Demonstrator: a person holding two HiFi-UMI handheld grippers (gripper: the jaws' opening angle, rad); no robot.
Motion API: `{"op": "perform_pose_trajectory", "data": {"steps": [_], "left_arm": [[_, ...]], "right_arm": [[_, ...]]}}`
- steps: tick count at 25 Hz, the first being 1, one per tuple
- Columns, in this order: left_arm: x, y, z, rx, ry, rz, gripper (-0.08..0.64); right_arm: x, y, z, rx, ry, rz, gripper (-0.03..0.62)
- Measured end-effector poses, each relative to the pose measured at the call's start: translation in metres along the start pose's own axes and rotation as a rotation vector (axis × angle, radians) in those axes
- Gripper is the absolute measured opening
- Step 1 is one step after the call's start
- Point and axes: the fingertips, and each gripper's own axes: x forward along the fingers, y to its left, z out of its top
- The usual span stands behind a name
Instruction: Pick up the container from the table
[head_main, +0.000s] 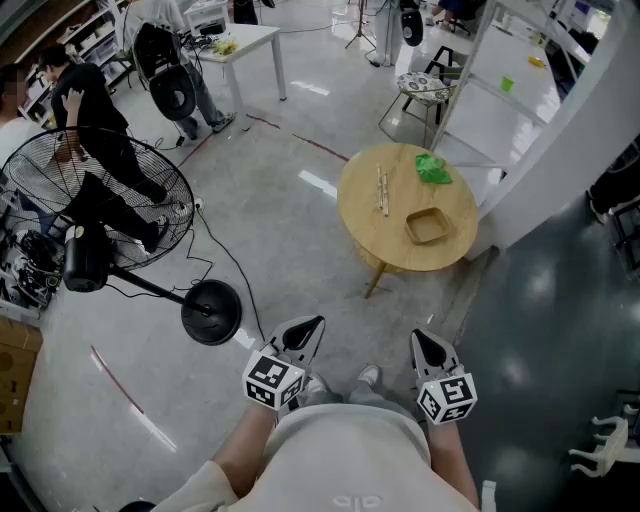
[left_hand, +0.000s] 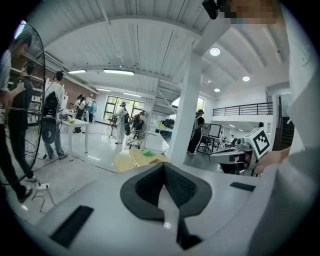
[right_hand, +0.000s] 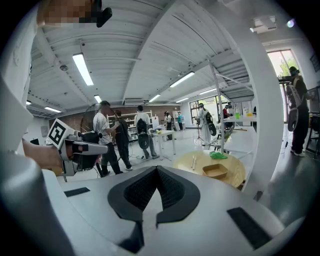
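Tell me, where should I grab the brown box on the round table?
Probably by one thin side wall of the box, coming from above, one jaw inside and one outside: it is shallow, open-topped and lies flat on the table.

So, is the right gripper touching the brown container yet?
Apart. Head view shows the right gripper by the person, bare floor between it and the container on the table.
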Motion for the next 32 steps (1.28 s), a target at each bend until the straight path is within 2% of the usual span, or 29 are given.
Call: {"op": "perform_pose_trajectory", "data": {"steps": [10, 18, 24, 32], "left_arm": [[-0.031, 0.018, -0.006, -0.034, -0.005, -0.025, 0.015], [-0.031, 0.039, -0.020, -0.048, 0.025, -0.011, 0.015], [0.001, 0.063, -0.012, -0.035, 0.043, 0.021, 0.015], [0.095, 0.113, 0.012, -0.065, 0.068, 0.145, 0.015]], "right_arm": [[0.001, 0.035, 0.005, -0.002, -0.010, -0.029, 0.025], [0.018, 0.026, 0.000, 0.022, -0.004, -0.051, 0.025], [0.058, -0.007, 0.011, 0.026, 0.001, -0.026, 0.025], [0.151, -0.106, 0.027, 0.026, 0.058, 0.059, 0.025]]}}
